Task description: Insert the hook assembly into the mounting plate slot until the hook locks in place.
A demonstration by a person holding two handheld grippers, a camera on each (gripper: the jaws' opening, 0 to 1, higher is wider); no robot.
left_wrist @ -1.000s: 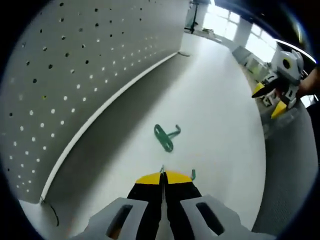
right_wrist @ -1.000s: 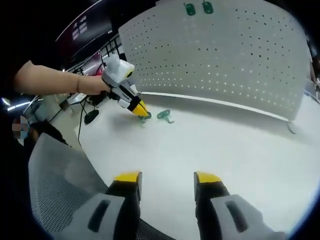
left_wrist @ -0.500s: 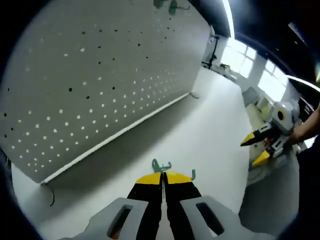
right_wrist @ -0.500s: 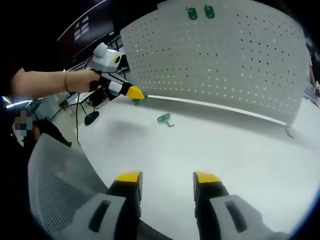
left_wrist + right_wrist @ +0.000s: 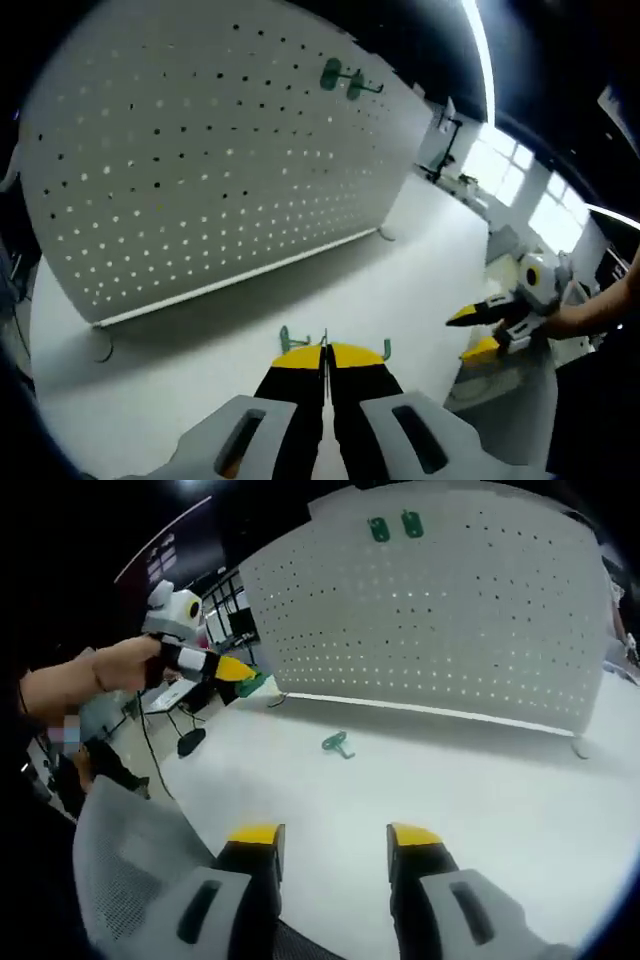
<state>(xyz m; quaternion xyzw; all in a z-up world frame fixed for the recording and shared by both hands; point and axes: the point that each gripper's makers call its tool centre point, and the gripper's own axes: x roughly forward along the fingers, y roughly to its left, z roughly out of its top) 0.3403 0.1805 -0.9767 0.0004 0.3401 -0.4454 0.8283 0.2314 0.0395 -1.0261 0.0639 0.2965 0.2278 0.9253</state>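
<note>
Claw of the left hand (image 5: pixel 326 350) is closed on a green hook (image 5: pixel 292 339), whose ends stick out on both sides of the yellow tips. I judge it is held this way so the hook's back can be pushed into a hole of the white pegboard (image 5: pixel 200 160), which stands ahead across the tabletop (image 5: pixel 400 270). Two green hooks (image 5: pixel 342 77) already hang near the board's top edge. The right claw (image 5: pixel 478 330) waits at the right, well apart, so nothing blocks the way.

In the right gripper view, the right claw (image 5: pixel 330 835) is open and empty, low over a grey mesh chair (image 5: pixel 130 870). The left claw (image 5: pixel 240 675) carries its hook above the tabletop, while one spare hook (image 5: pixel 338 744) lies flat before the board.
</note>
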